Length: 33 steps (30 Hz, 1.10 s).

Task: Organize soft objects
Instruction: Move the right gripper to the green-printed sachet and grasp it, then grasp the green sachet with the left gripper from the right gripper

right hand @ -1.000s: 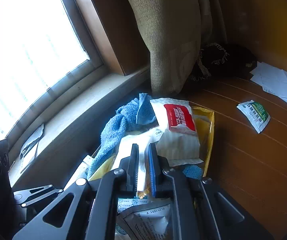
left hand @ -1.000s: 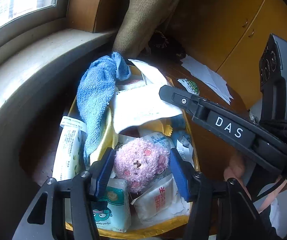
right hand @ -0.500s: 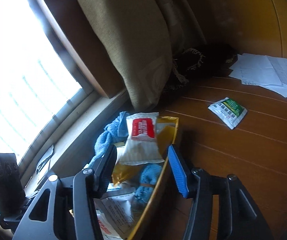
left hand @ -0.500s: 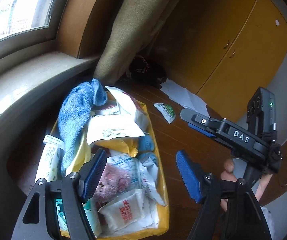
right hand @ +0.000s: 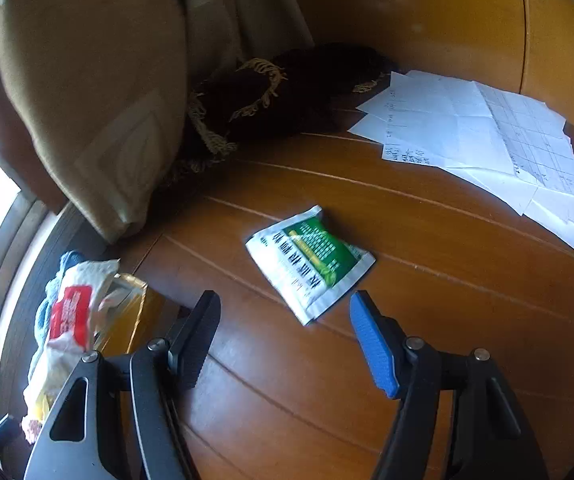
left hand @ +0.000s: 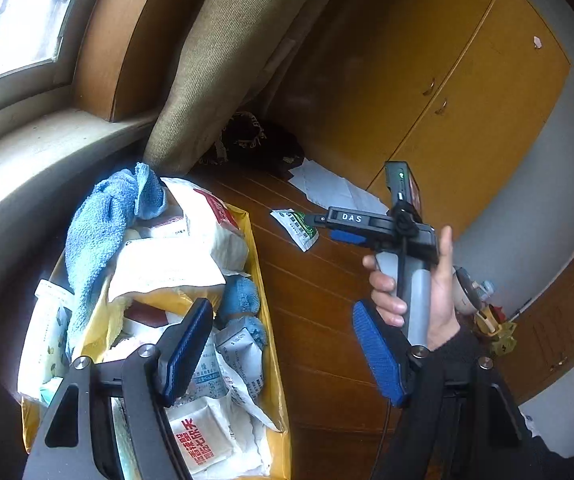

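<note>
A yellow box [left hand: 257,256] on the wooden table holds a blue towel [left hand: 99,220], white tissue packs [left hand: 203,216] and small sachets. My left gripper [left hand: 279,344] is open and empty, raised above the box's right side. A green and white sachet [right hand: 311,260] lies flat on the table; it also shows in the left wrist view [left hand: 297,229]. My right gripper [right hand: 285,332] is open and empty, just short of the sachet, its fingers on either side of the near corner. The box shows at the left of the right wrist view [right hand: 127,304].
White paper sheets [right hand: 483,136] lie at the table's far right. A dark fringed cloth [right hand: 271,92] and a tan curtain [right hand: 99,92] sit at the back. Yellow cupboard doors [left hand: 467,92] stand behind. A window sill [left hand: 27,152] runs along the left.
Both grippers opened and drew back from the box. The left released the pink plush toy. The right swung right toward the green sachet on the table.
</note>
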{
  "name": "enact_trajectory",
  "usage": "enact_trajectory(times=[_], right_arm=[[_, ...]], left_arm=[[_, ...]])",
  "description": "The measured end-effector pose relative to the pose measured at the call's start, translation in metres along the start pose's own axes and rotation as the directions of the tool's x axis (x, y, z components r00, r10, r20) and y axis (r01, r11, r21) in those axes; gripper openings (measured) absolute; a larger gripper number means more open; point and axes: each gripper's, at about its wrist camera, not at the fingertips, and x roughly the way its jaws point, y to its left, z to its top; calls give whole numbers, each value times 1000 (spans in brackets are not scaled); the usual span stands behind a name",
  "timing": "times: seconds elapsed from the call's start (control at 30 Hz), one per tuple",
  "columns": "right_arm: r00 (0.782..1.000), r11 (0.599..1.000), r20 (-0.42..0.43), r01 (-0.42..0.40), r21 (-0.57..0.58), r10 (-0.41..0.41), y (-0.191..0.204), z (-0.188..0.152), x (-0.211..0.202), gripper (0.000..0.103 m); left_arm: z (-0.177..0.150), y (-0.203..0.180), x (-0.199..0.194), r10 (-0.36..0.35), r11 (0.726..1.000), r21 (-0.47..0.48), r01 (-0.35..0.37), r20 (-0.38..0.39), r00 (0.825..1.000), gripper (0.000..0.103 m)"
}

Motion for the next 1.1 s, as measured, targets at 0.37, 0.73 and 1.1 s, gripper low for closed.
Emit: enact_trajectory(times=[0.37,0.73,1.1], right_arm=[[996,994,-30,83,-71,-85,-17,26,55,54],[987,982,-11,160,-98,-162,0,6,32,21],[999,999,-39,-33,-42,32,33,-132,-65,9]], left_arm=[[1,-3,9,3,1000,10,-3,-24,1000,76],[-7,-18,2,10,1000,28,-9,-33,999,76],[-38,-60,36,-89,993,58,103,-208,974,76]])
